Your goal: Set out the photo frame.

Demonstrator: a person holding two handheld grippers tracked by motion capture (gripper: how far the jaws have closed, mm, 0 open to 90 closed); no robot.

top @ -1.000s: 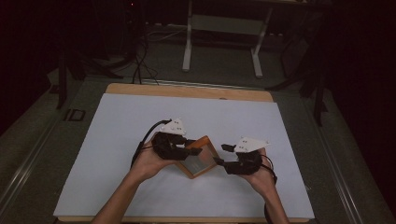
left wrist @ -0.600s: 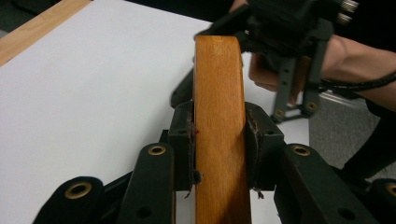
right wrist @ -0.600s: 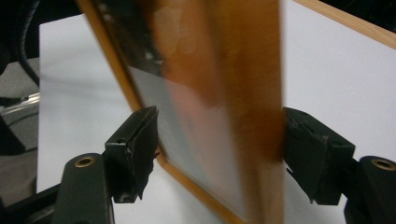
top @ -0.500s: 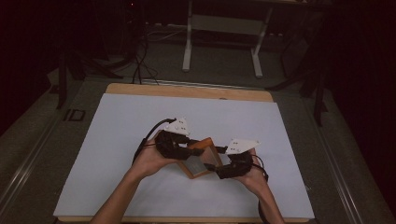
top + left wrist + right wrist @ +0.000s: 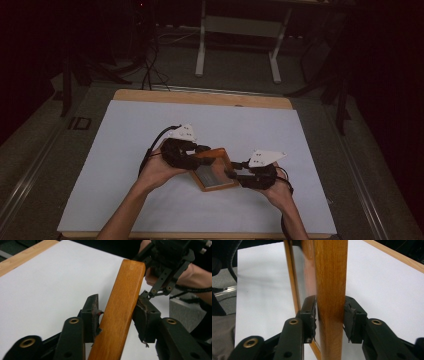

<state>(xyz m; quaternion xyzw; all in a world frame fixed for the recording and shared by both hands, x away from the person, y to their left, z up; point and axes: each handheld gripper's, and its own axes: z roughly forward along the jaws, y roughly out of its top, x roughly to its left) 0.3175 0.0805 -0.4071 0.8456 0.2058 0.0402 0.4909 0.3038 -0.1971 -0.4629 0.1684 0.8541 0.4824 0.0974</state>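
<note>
Frame [image 5: 214,169], wooden, orange-brown, with a grey panel inside: held over the middle of the white desk [image 5: 125,150], near its front half, between two tools.

Left tool [image 5: 202,150]: clamped on the frame's far left edge; in the left gripper view its jaws press both faces of the wooden rail [image 5: 120,312]. Left hand [image 5: 160,170] behind it, forearm entering from the bottom of the high view.

Right tool [image 5: 234,175]: clamped on the frame's near right edge; in the right gripper view both pads meet the rail [image 5: 330,302] squarely, the glazed panel [image 5: 302,272] showing to the left of it. Right hand [image 5: 277,190] beneath it.

Change from one second ago: the frame has turned from a diamond-like pose to lie more flat and angled toward the right; the right tool has drawn closer in, then eased lower right. Both grips unchanged.

Surroundings: wooden desk border [image 5: 200,97], dark floor, grey stand [image 5: 240,30] beyond.
</note>
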